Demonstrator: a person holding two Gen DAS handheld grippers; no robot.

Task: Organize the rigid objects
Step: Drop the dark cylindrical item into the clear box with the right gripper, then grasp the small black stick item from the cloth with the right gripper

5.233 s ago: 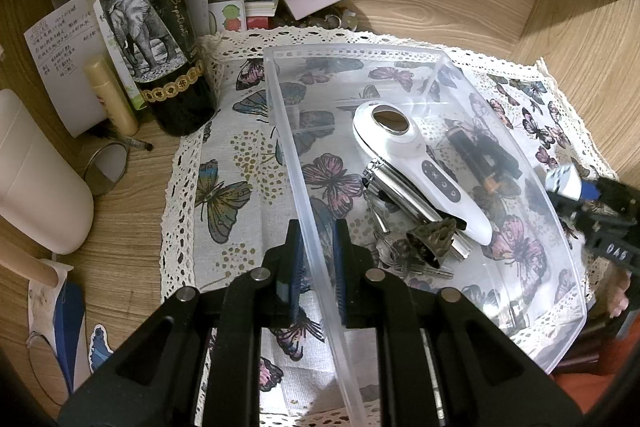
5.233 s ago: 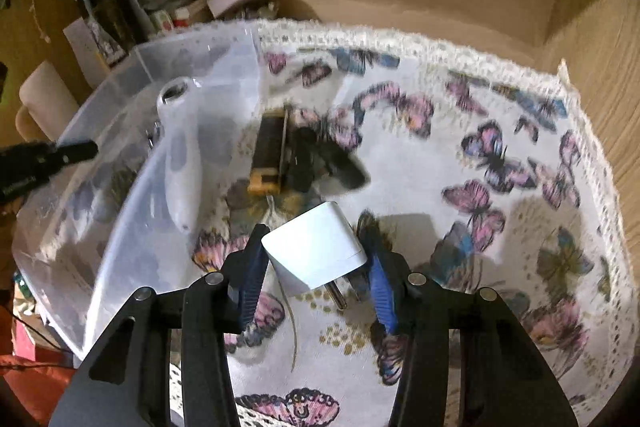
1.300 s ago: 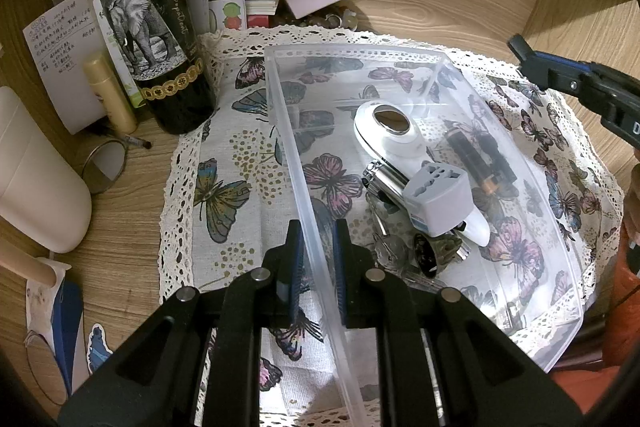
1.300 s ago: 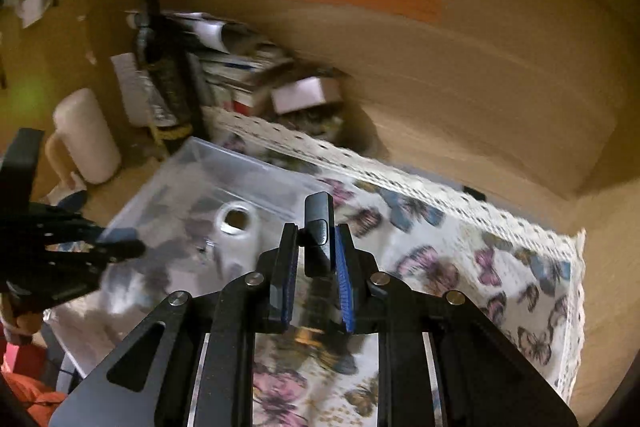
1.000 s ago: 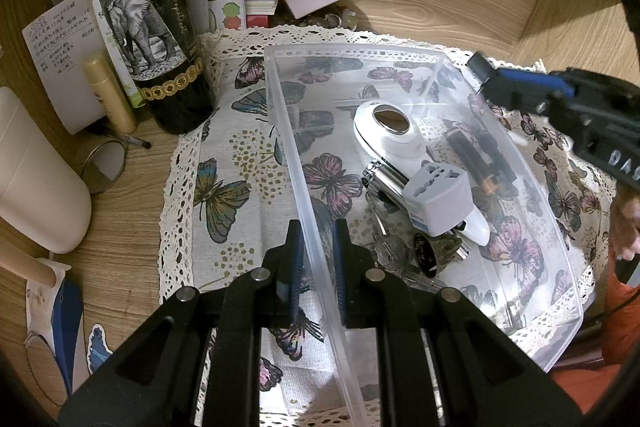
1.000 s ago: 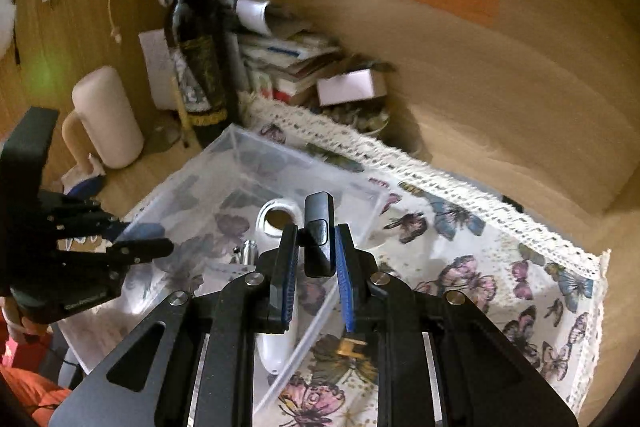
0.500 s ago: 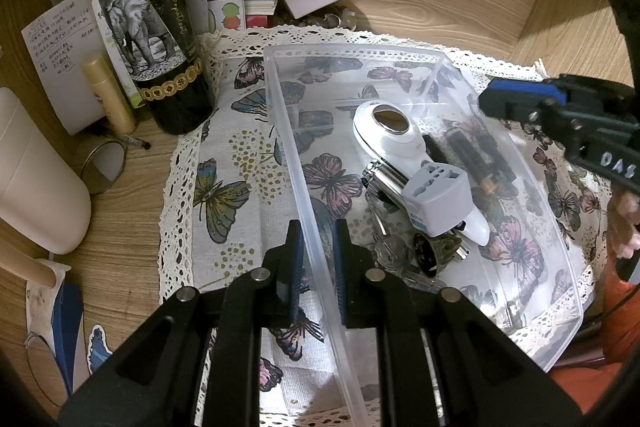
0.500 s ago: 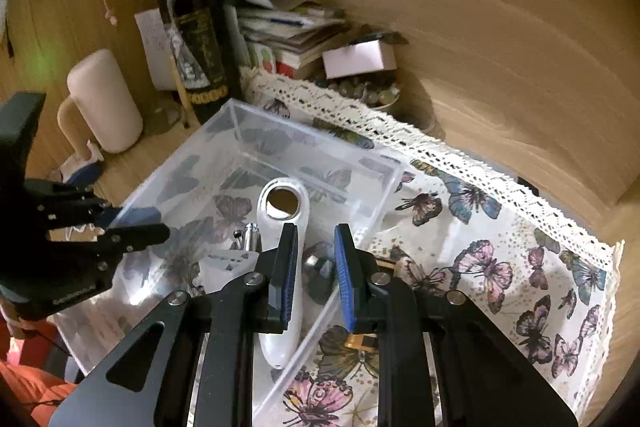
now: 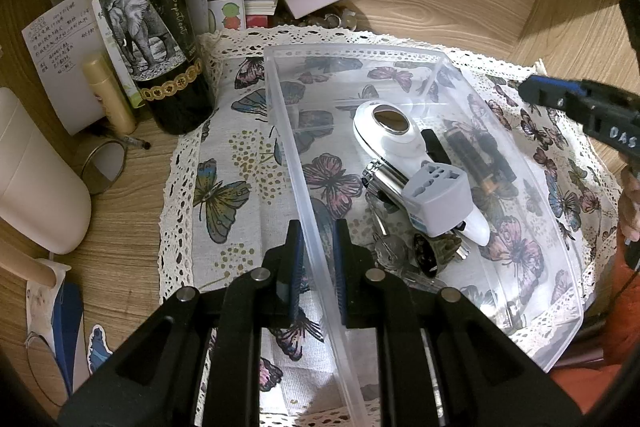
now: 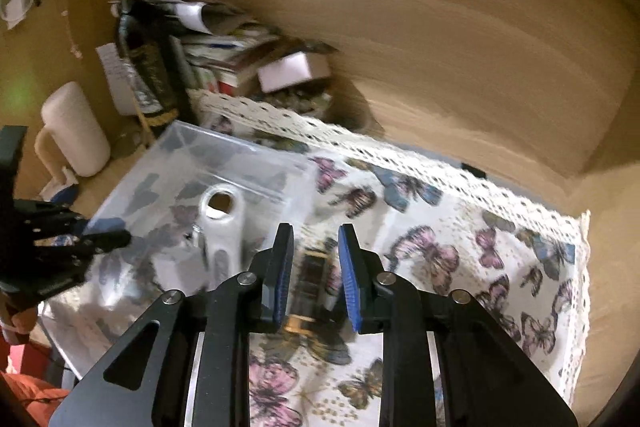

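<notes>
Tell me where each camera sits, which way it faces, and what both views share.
Left wrist: on the left gripper, looking down along its fingers, which are shut on the clear bin wall; the right gripper shows at the right edge, with a bit of hand below it.
Right wrist: on the right gripper, angled down over the butterfly cloth, nothing between its just-opened fingers; the left gripper shows at the left.
Shared: bin, white handheld device, wine bottle, cloth.

The clear bin [image 9: 400, 51] is open on top; its right half is crowded by the white device [image 9: 396, 143] and adapter [image 9: 436, 195]. At ten o'clock the wine bottle [image 9: 148, 27] blocks the desk [image 9: 116, 227].
</notes>
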